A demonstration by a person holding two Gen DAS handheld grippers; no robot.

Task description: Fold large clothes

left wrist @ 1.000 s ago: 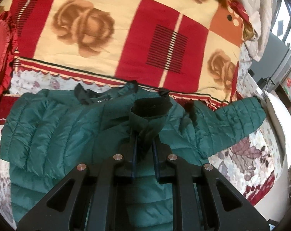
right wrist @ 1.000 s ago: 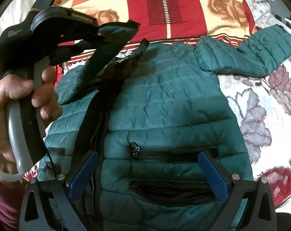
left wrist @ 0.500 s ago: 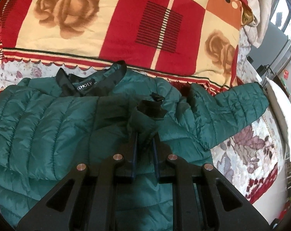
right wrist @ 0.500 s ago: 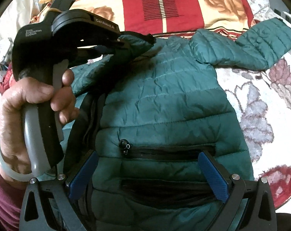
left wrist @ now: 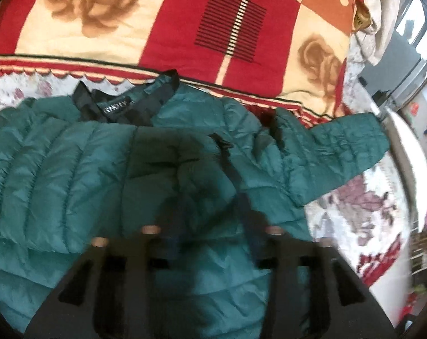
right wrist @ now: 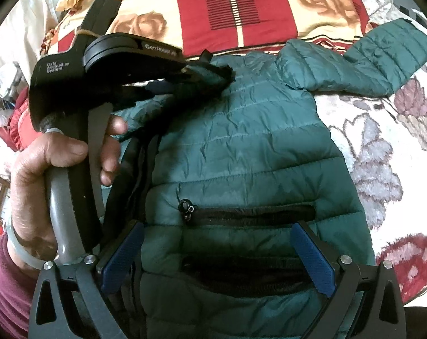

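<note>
A: Bed [right wrist: 382, 152] first. It has a floral sheet, with a checked rose blanket [left wrist: 185, 28] along the far edge.

B: And the garment?

A: A green quilted jacket [right wrist: 255, 147] lies front up in the middle of the bed, its collar [left wrist: 123, 104] toward the far edge and the hem nearest us. One sleeve [right wrist: 382, 59] sticks out toward the bed's right edge. The other is drawn across the chest.

B: How will it handle?

A: My guess is light and puffy with a slick shell. It is soft all through, so it will spring back out of a fold and slide on itself. It won't break, but a shallow pinch is likely to slip off.

B: So where should it be gripped?

A: At the firm bits: cuff, hem, collar band, shoulder seam. Take a deep bite across a quilt line, not the padding alone.

B: What are the claws doing?

A: The right claw [right wrist: 217, 254] is spread wide and empty over the hem, its pads either side of the pocket zip [right wrist: 250, 214]. The left claw [left wrist: 210, 212], in the left hand [right wrist: 61, 163], sits at the black cuff [right wrist: 219, 75] over the chest. Its own view is blurred, but the jaws look parted there, so I read it as letting go.
</note>
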